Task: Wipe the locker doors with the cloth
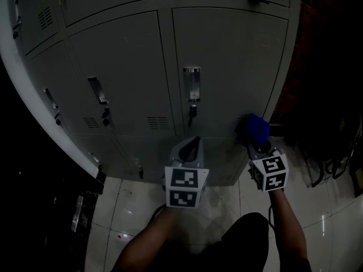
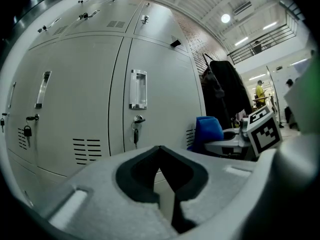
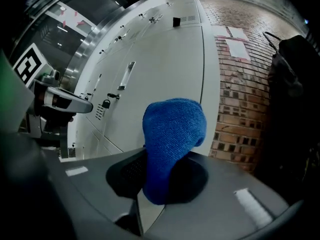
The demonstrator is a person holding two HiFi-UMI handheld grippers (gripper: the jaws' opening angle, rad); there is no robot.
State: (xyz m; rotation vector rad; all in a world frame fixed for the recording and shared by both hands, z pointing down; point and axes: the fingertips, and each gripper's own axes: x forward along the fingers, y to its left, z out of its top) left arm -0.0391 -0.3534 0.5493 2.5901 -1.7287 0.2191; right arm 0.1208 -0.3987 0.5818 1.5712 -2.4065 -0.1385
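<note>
Ahead, locker doors (image 1: 227,67), rising from the floor (image 1: 227,200). Before the middle door, below its handle (image 1: 191,84) and key (image 1: 192,113), the left gripper (image 1: 191,146). To its right, the right gripper (image 1: 258,143) with the cloth (image 1: 256,128) in it (near the lockers' right edge). Further right, a brick wall (image 3: 240,109).

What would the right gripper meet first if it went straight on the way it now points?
Most likely the grey locker door, near its right edge by the brick wall; the blue cloth clamped in the right gripper would touch it first. Depth is unclear.
</note>
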